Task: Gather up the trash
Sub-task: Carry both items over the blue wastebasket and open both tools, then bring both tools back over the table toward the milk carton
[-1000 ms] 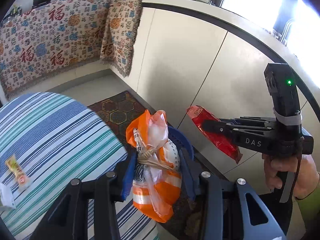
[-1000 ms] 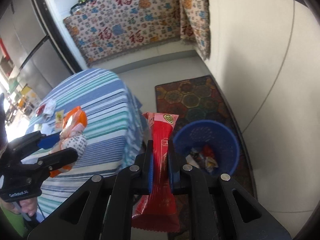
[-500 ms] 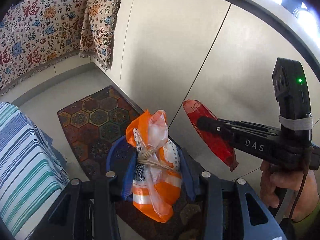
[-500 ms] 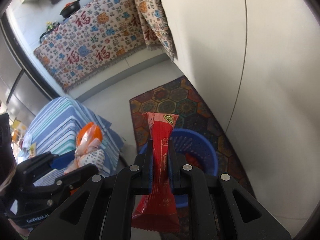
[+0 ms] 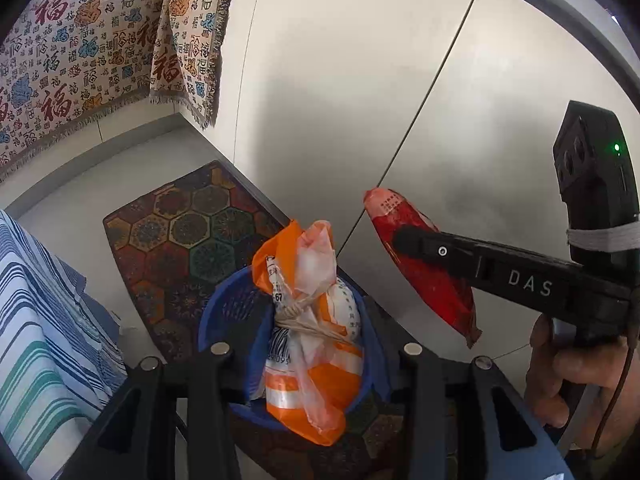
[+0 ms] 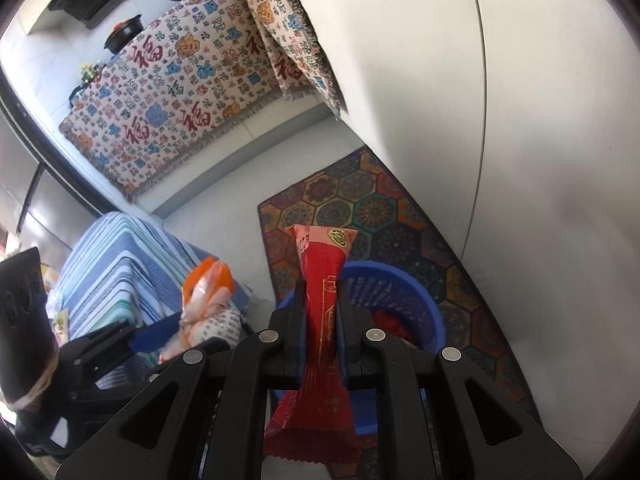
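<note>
Holding both jaws clenched, left gripper on the tied bag and right gripper on the red wrapper, we should centre each above the blue bin before releasing.

Your floor carries a hexagon-patterned rug along the cabinet. The blue bin stands on the rug's near end, at 6 o'clock in the right wrist view. A striped table stands at 9 o'clock.
</note>
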Demonstrator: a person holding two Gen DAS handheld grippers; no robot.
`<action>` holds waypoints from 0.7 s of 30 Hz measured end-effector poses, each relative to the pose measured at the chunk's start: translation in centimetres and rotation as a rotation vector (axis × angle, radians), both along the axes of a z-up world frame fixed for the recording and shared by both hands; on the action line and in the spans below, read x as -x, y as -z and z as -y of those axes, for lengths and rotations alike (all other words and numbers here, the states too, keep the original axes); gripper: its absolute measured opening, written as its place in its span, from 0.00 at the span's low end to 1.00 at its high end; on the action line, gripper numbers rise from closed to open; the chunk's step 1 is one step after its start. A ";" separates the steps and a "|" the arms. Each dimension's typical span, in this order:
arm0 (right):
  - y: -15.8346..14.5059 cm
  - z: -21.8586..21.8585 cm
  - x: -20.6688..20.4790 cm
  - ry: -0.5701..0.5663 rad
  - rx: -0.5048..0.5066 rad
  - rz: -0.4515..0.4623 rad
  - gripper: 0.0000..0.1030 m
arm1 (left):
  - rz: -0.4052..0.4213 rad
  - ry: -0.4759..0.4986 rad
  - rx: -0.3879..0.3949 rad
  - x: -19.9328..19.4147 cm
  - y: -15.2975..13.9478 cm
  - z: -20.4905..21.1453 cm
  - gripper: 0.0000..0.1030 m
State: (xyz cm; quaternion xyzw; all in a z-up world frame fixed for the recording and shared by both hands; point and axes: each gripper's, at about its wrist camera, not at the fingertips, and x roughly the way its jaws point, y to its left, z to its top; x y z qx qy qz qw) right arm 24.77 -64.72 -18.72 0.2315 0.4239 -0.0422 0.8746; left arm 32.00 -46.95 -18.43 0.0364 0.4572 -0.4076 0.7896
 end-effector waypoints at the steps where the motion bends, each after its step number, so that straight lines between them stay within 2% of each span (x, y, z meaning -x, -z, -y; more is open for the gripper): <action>1: 0.0 0.1 0.0 0.008 -0.001 0.004 0.17 | -0.006 0.000 -0.003 -0.1 0.2 0.1 0.45; 3: 0.0 0.4 0.2 0.016 -0.007 0.015 0.23 | -0.027 0.003 0.000 -0.4 0.6 0.4 0.57; 5: -0.1 0.7 0.3 0.025 -0.010 0.023 0.37 | -0.031 -0.002 0.012 -0.6 0.7 0.4 0.59; 9: -0.7 0.9 0.7 0.041 0.000 0.038 0.38 | -0.025 -0.019 0.020 -0.6 0.4 0.2 0.59; 13: -1.5 0.7 1.2 0.054 0.042 0.056 0.45 | -0.006 -0.037 0.029 -0.1 -0.6 -0.7 0.59; 15: -2.1 0.3 1.4 0.059 0.072 0.070 0.53 | 0.008 -0.041 0.034 0.4 -1.4 -1.4 0.59; 17: -2.8 -0.3 1.6 0.068 0.113 0.084 0.74 | 0.026 -0.045 0.033 1.2 -2.3 -2.2 0.59; 19: -3.4 -1.2 1.8 0.073 0.162 0.092 0.86 | 0.049 -0.051 0.036 2.3 -3.5 -3.5 0.59; 21: -3.9 -2.3 1.9 0.054 0.216 0.100 0.89 | 0.066 -0.059 0.040 3.5 -4.4 -5.0 0.59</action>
